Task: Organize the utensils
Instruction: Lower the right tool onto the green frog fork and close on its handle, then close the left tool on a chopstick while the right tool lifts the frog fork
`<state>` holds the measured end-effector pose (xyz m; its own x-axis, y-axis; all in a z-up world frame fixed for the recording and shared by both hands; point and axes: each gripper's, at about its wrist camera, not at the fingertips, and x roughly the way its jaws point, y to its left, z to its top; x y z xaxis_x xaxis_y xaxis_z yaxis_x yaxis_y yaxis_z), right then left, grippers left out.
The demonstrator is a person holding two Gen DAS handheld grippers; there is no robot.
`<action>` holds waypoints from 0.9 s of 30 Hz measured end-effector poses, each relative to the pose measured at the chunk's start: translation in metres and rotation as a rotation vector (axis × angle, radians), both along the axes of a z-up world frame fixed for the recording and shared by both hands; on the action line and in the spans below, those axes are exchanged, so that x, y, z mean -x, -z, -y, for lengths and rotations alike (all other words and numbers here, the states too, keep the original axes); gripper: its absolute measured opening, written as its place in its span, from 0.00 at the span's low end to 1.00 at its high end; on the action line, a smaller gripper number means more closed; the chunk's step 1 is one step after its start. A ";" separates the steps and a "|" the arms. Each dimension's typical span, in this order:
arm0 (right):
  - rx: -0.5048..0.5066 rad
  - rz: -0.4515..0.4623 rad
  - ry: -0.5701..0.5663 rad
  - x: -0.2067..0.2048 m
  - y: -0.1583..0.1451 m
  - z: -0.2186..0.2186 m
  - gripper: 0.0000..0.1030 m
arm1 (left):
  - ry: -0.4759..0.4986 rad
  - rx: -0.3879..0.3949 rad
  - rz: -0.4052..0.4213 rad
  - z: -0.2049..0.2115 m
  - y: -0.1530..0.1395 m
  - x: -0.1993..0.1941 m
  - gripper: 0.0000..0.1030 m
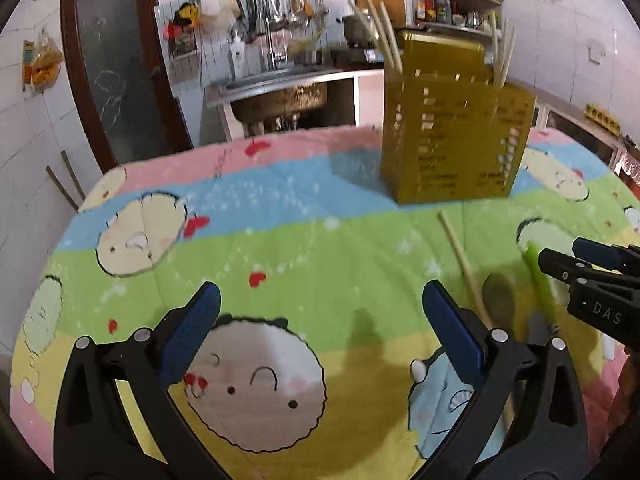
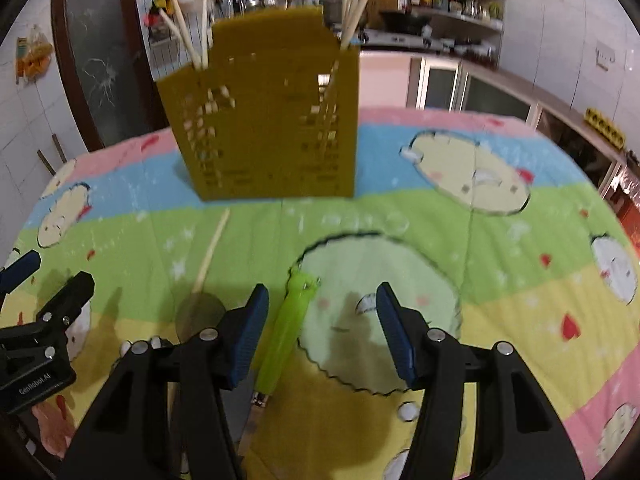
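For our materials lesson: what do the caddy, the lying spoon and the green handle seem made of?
Caddy: probably plastic, matte mustard, with moulded slots. Spoon: likely wood or bamboo, pale with a dull finish. Green handle: probably plastic, bright lime, slightly glossy. Blur leaves all three uncertain.

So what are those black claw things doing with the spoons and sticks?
A person is tidying utensils into the yellow holder, which already has chopsticks standing in it. The right tool is open, with a green-handled utensil lying on the cloth between its fingers, not gripped yet. A wooden spoon lies beside it. The left tool is open too, holding nothing.
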<state>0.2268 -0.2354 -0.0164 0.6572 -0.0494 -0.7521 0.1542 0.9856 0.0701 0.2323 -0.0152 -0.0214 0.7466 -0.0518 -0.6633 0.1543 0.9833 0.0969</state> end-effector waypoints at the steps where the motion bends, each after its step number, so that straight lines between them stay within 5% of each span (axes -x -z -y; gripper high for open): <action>1: -0.003 -0.012 0.003 -0.002 0.003 -0.001 0.53 | -0.003 -0.008 -0.011 0.000 0.005 -0.001 0.95; 13: -0.005 -0.049 -0.029 -0.015 0.016 -0.015 0.17 | -0.044 0.075 -0.078 -0.008 0.013 -0.020 0.95; 27: 0.037 -0.047 0.017 0.002 0.009 0.044 0.16 | -0.003 0.086 -0.121 0.033 0.012 -0.037 0.95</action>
